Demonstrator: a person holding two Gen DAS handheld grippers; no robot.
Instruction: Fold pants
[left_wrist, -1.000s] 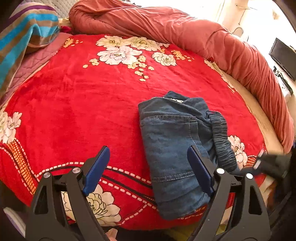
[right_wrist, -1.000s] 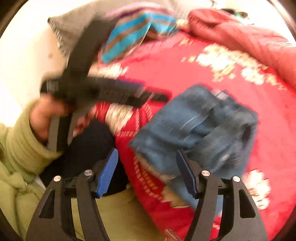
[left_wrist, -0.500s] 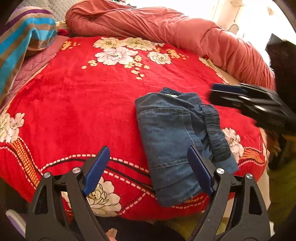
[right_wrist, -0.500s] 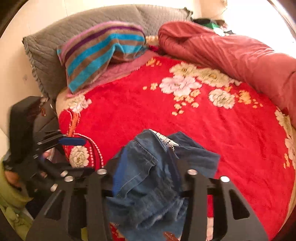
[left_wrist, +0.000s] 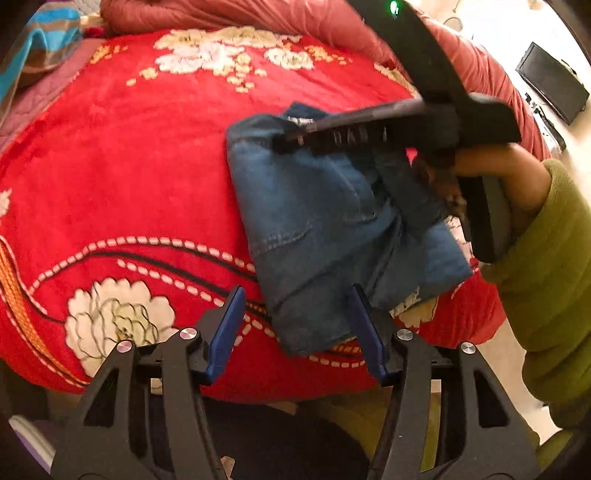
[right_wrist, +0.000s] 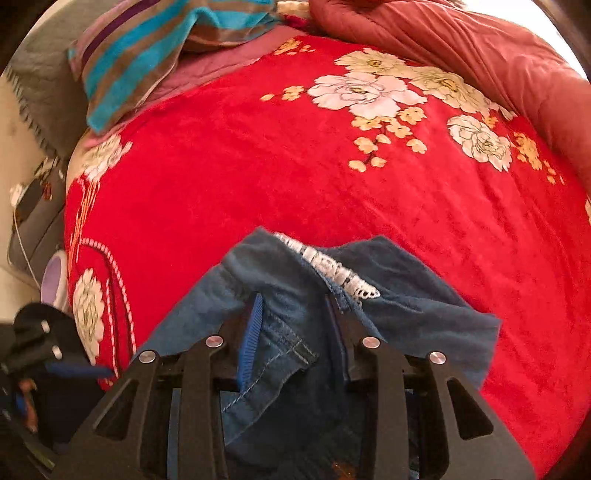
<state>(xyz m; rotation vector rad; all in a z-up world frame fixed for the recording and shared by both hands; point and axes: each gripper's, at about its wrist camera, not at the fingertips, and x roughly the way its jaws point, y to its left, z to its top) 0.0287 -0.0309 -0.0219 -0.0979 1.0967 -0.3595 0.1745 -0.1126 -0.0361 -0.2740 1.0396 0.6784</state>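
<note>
Blue denim pants (left_wrist: 332, 229) lie already folded into a compact bundle near the front edge of a bed, on a red blanket (left_wrist: 129, 166) printed with white flowers. A strip of white lace (right_wrist: 332, 269) shows at the bundle's far end.

The right gripper (right_wrist: 295, 332) is down on the pants, its fingers on either side of a raised ridge of denim. The jaws stand partly apart — whether they pinch the cloth cannot be told. In the left view this same tool appears blurred above the bundle, held by a hand in a green sleeve (left_wrist: 554, 266).

The left gripper (left_wrist: 295, 325) hangs at the bundle's near corner, jaws wide apart and holding nothing; one blue pad (left_wrist: 364, 332) sits just over the denim edge.

The task looks nearly finished, and the step in hand seems to be a last fold or tidy. To do it well, take all layers at the ridge together — a shallow pinch may lift only the top layer and spill the fold. The left gripper could pin the near corner while the right moves. The plush blanket may drag at the cloth, so lift rather than slide.
</note>
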